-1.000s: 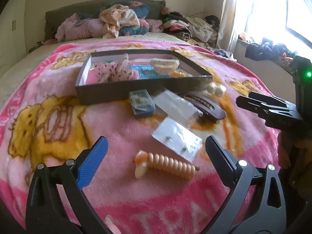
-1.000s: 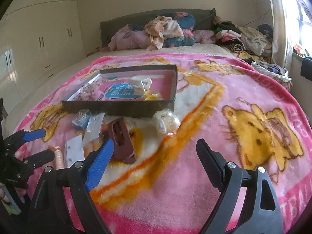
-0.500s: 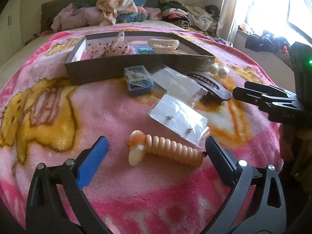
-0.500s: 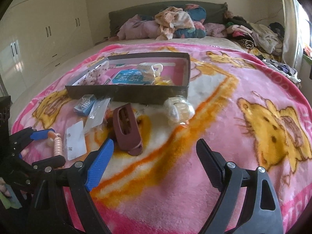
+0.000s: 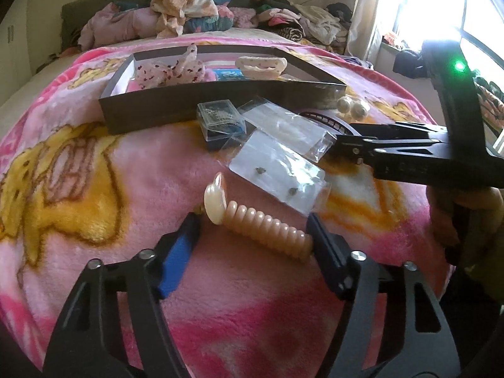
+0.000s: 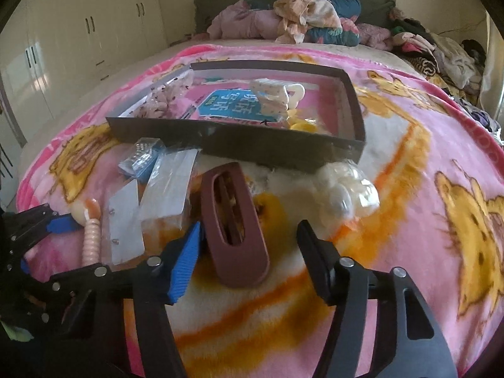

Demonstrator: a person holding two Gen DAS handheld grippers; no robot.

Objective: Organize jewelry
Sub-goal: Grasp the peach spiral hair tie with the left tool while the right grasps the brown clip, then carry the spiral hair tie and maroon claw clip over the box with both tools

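A peach ribbed hair clip (image 5: 258, 220) lies on the pink blanket. My left gripper (image 5: 252, 236) is open around it, its right finger touching the clip's near end; it also shows in the right wrist view (image 6: 91, 236). My right gripper (image 6: 249, 252) is open over a maroon hair claw (image 6: 233, 220). A dark shallow box (image 6: 277, 151) holds a spotted scrunchie (image 5: 170, 71), a cream clip (image 5: 261, 63) and a blue card (image 6: 226, 104).
Before the box lie an earring card in plastic (image 5: 280, 173), a clear sleeve (image 5: 289, 126), a small clear case (image 5: 220, 119) and a bag of pearl pieces (image 6: 346, 189). Clothes are piled at the headboard (image 6: 299, 12). Wardrobes (image 6: 63, 47) stand at the left.
Both grippers moved forward and down. The left jaws narrowed around the peach clip. The right gripper closed in on the maroon claw and its jaws narrowed.
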